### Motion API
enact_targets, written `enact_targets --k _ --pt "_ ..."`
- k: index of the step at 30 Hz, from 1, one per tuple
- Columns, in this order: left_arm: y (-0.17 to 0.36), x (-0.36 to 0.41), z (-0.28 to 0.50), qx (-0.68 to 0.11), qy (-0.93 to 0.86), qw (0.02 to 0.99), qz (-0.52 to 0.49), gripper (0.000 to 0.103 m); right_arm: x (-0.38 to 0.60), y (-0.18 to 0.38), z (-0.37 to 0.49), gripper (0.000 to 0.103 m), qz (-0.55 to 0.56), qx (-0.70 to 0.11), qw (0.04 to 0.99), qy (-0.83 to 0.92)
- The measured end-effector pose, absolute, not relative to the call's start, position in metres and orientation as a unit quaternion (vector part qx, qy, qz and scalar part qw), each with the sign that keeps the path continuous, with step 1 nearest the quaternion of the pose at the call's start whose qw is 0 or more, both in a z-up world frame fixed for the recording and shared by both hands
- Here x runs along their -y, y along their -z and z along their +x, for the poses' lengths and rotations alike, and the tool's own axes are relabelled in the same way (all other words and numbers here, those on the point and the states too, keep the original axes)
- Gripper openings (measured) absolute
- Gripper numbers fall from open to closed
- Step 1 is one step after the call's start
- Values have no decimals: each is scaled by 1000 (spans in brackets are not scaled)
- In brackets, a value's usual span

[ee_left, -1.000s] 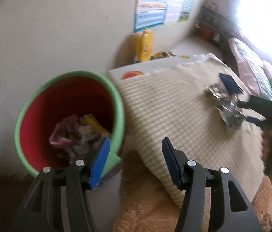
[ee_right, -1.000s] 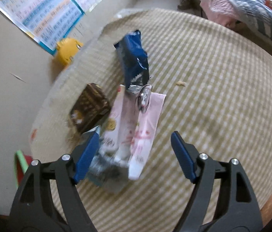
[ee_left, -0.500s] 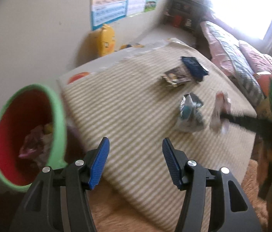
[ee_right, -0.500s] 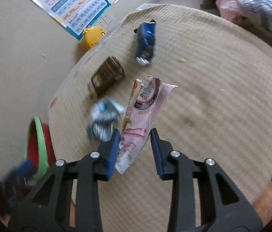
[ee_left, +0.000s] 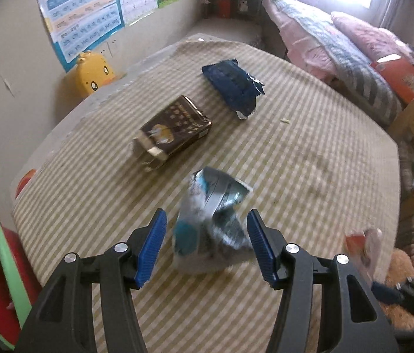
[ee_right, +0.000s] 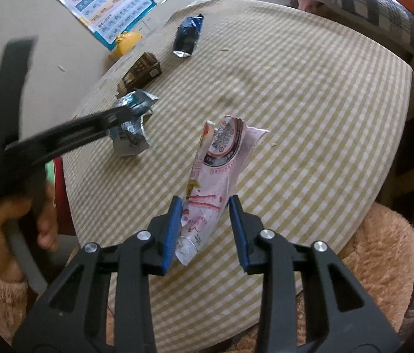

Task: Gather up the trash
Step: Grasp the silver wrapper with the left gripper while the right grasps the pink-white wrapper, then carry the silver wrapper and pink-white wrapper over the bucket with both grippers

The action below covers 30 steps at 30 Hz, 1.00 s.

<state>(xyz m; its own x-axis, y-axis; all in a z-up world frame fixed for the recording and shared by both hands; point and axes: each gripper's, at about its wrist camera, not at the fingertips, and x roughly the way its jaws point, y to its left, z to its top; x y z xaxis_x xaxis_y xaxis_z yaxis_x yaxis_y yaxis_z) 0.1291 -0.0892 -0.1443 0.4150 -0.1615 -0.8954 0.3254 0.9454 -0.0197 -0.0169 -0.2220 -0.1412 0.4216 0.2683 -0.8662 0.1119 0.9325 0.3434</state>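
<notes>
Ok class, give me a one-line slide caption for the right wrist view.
Right gripper lifts a pink wrapper above the checked tablecloth while the left gripper reaches the silver wrapper.

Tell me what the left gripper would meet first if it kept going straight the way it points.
Most likely the crumpled silver-blue wrapper, lying on the checked tablecloth right between the open fingers of the left gripper; depth is unclear.

Both wrists steeply above shared tablecloth (ee_left: 309,147)
</notes>
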Motion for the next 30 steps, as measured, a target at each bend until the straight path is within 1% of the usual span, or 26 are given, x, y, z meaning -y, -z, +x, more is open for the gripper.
enact_targets --k 4,8,11,12,15,18,30 --pt "156 97 137 -537 138 827 90 53 222 142 -15 33 174 -534 826 -46" --pt "163 95 136 -546 141 822 76 40 227 145 -15 33 185 -535 823 -44" --pt "160 93 132 -542 147 824 73 27 226 144 -15 34 181 -535 824 -44" --pt "157 90 130 -536 147 829 65 26 226 144 -14 34 178 -535 825 -44" --pt "136 76 115 -507 156 847 26 25 228 143 -15 34 175 -533 827 -39" --pt "124 65 100 -491 162 856 21 25 227 142 -15 34 175 -532 828 -37" --pt "96 3 73 -469 127 874 -21 25 220 135 -16 34 164 -527 833 -36"
